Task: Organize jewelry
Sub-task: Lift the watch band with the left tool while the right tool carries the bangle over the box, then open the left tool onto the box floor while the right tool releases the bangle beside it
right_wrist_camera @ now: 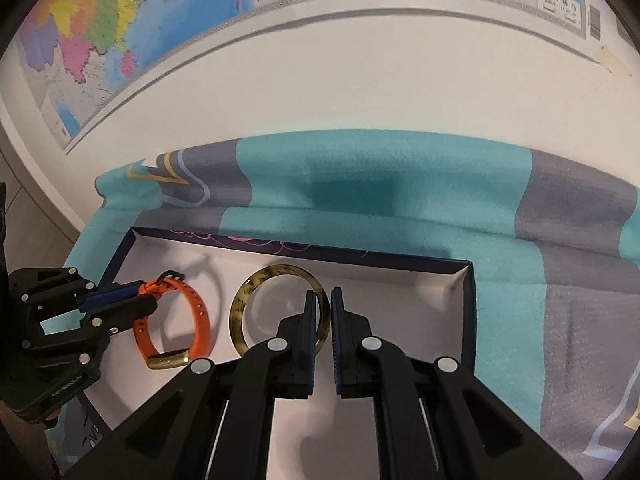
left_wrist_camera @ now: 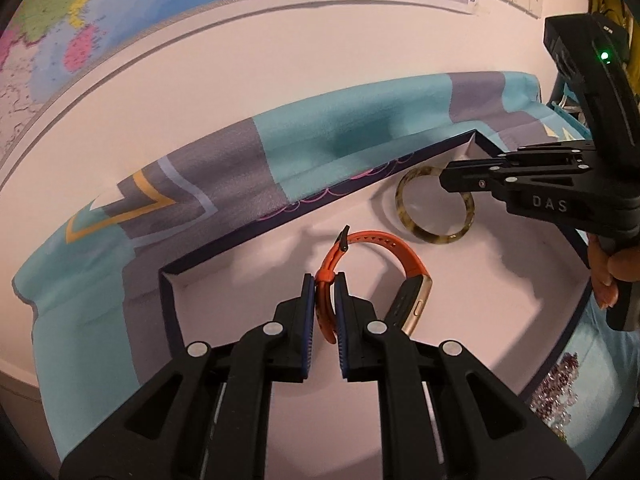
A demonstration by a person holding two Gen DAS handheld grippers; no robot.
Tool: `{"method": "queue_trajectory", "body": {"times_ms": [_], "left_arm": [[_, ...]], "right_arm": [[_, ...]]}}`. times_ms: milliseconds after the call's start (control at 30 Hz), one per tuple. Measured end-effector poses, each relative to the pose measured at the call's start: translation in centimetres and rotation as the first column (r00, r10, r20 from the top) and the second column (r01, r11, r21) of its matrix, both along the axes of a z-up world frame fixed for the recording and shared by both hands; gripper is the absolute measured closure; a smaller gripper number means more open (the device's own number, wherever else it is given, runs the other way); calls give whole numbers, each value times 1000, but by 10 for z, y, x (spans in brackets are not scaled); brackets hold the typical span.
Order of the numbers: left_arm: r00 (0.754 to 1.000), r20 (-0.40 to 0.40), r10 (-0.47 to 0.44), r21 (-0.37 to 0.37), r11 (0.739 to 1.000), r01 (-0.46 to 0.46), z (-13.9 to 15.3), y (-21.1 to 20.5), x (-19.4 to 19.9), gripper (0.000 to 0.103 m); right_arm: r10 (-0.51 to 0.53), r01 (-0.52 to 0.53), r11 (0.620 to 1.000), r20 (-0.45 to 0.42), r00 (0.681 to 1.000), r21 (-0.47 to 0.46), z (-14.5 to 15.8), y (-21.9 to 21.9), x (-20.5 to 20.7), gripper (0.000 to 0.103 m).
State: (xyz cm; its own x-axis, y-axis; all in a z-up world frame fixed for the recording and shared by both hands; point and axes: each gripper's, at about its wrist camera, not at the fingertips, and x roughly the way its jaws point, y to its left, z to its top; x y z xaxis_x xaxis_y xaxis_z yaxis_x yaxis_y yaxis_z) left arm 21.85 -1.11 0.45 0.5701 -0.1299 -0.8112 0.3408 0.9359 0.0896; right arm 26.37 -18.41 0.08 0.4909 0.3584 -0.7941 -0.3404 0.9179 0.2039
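Note:
An orange smart band with a gold body (left_wrist_camera: 400, 256) (right_wrist_camera: 196, 312) stands on edge inside a shallow white box with dark walls (left_wrist_camera: 248, 240) (right_wrist_camera: 400, 262). My left gripper (left_wrist_camera: 324, 284) (right_wrist_camera: 140, 294) is shut on the band's strap near the clasp. A tortoiseshell bangle (left_wrist_camera: 404, 188) (right_wrist_camera: 256, 280) lies in the same box. My right gripper (right_wrist_camera: 324, 296) (left_wrist_camera: 444, 176) has its pads (right_wrist_camera: 310, 312) closed on the bangle's right rim.
The box sits on a teal and grey cloth (left_wrist_camera: 340, 128) (right_wrist_camera: 400, 184). A map (right_wrist_camera: 120, 20) hangs on the white wall behind. A heap of purple beads (left_wrist_camera: 560, 384) lies on the cloth outside the box at the right.

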Motion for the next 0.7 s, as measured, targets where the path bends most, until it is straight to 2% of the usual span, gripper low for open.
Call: {"method": "queue_trajectory", "body": {"times_ms": [200,333,467,533,633,700], "left_arm": [[1000,-13,5,26,1000,-5,-3,-6,15,93],[999,-23,32,40,999,-31,-7,-6,24,93],[998,-29,56,1,998,-56,-7,2,28,91],[998,-22,61,-27,998,-61,-3,7,26,84],[997,9,76,-49,996,-75,6,14,19,82],[994,52,96,-52,994,-94,16,18,9,77]], "right_arm": [[-12,12,1000,-20,1000,-14,-1,3,7,97],[-27,27,999,5,1000,-20,2,3,6,93],[-37,37,999,37,999,-3,7,-4,0,83],[-24,23,999,53,998,25,11,-9,-9,78],[4,-8,999,93,996,41,21,-15,-29,74],[33,-40,998,121,992,52,29,-19,-46,73]]}}
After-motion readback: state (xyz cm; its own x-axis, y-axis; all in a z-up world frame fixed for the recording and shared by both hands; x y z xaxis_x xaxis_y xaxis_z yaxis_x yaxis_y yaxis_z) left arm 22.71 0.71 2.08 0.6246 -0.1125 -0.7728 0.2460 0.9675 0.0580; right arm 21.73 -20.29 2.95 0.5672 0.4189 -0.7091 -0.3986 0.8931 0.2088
